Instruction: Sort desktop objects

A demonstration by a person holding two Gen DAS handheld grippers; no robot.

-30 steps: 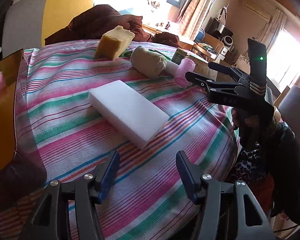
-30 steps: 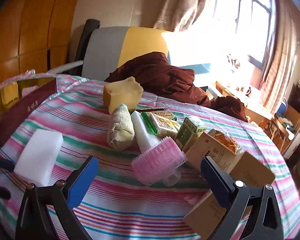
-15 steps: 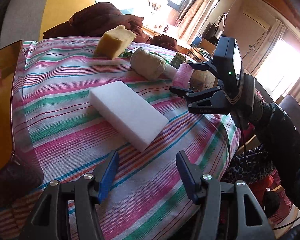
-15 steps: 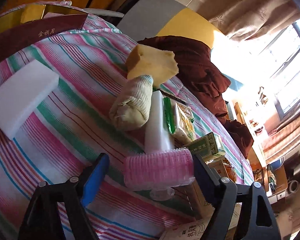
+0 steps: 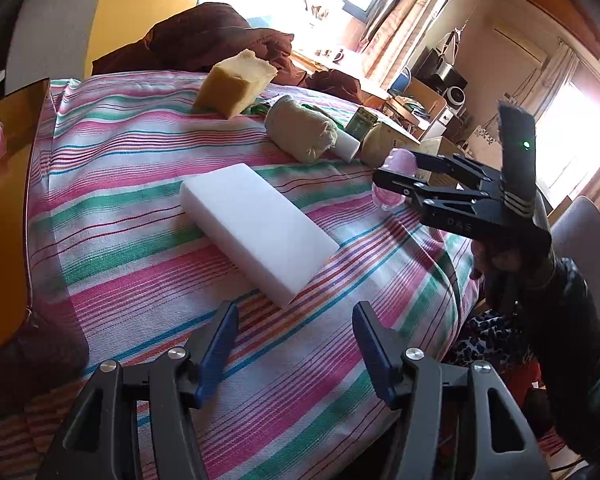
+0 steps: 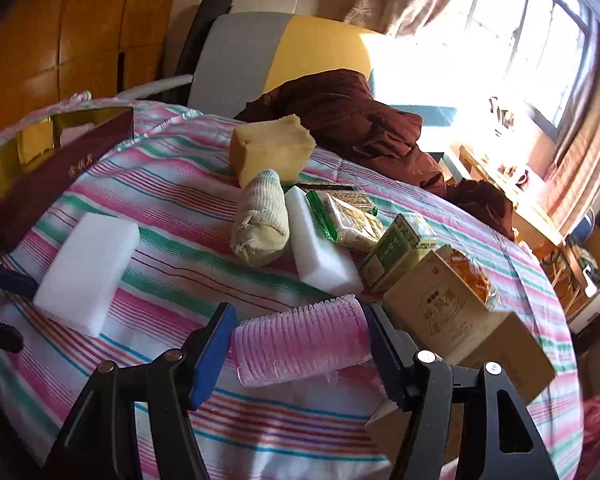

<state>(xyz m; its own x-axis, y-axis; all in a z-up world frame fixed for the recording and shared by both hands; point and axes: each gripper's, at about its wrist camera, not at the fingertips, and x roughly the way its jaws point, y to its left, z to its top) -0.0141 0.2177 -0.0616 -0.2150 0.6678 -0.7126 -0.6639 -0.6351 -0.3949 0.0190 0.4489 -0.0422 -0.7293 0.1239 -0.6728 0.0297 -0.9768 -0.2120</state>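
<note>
My right gripper [image 6: 300,320] is shut on a pink bristly brush [image 6: 300,340], its blue pads pressing on the two ends. In the left wrist view the same gripper [image 5: 392,172] holds the brush [image 5: 389,200] just above the striped cloth at the right, with a hand in a dark sleeve behind it. A white foam block [image 5: 256,232] lies flat in the middle. My left gripper [image 5: 296,344] stands open just short of its near corner, with nothing between the fingers. In the right wrist view the block [image 6: 88,268] lies at the left.
Behind lie a yellow sponge [image 6: 272,152], a beige rolled cloth [image 6: 260,224], a second white block [image 6: 320,252], a snack packet [image 6: 348,216], a green carton [image 6: 396,252] and a cardboard box [image 6: 460,320]. A maroon and gold box [image 6: 52,176] stands at the left. A brown jacket [image 6: 348,120] lies on the chair.
My right gripper has gone from wide open around the pink brush to shut on its ends and has lifted it a little. The left gripper has held its place, open.
</note>
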